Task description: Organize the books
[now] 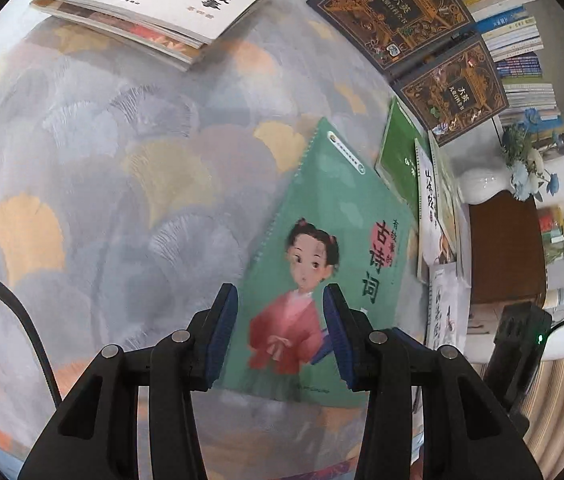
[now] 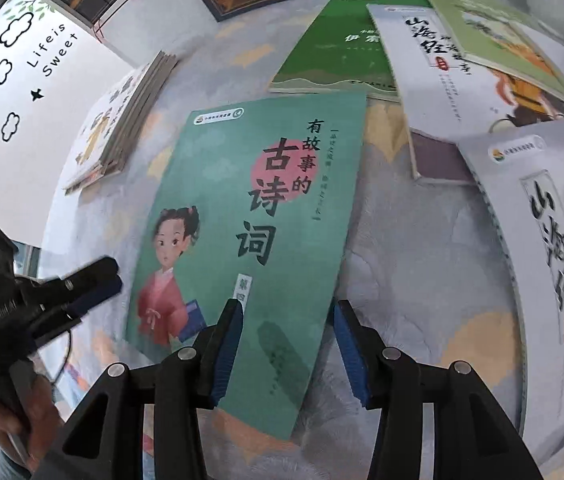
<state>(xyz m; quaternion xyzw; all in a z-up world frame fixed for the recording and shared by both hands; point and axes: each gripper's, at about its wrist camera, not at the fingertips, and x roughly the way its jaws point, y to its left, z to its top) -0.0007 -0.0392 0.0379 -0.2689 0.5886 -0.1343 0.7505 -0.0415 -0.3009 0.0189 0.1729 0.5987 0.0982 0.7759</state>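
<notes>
A: Books are lying all over the patterned cloth. Which one are the grippers going for?

B: I am judging it is the teal poetry book, lying flat near the middle, cover up, with both tools hanging above it. The left gripper is standing apart with nothing between its pads; the right gripper is also standing apart, empty, over the book's lower right corner.

A: How should it be picked up well?

B: A flat, thin book is giving little to bite on. I would be lowering one finger to the book's free edge, sliding under it, then pinching near the spine so the pages are not fanning. The other tool could be steadying the far side.

A: And the count?

B: In the right wrist view I am counting one teal book, one dark green book, two white books with brush lettering, one pale green book resting on a white one, two dark ornate books, and one stack of picture books, whose number I cannot tell.
</notes>
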